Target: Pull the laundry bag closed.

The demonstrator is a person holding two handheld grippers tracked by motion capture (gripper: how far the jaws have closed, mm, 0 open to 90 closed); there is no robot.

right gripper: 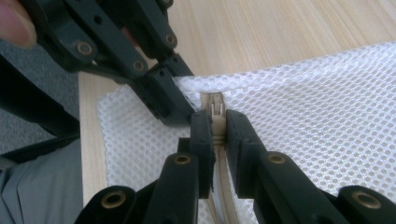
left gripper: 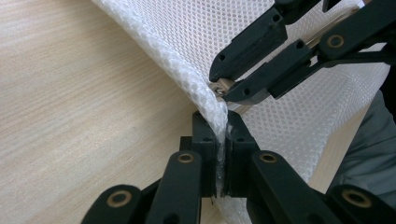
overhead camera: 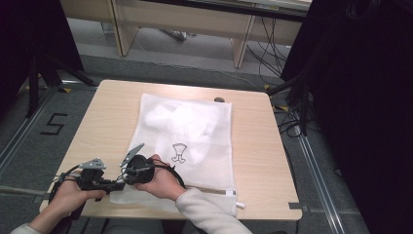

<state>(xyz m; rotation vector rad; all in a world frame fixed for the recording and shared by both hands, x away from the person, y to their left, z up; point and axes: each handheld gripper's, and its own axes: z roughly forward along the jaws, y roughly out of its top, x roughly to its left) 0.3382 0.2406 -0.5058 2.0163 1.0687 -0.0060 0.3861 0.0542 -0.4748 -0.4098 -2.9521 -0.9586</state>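
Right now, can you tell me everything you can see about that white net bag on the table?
The bag is white mesh with tiny holes, and looks soft. It lies flat on the wooden table with something white bunched inside. A small black picture is printed on it. A beige zipper runs along its near edge. At the near left corner, the left gripper is shut on the mesh, and the right gripper is shut on the zipper pull, right beside it.
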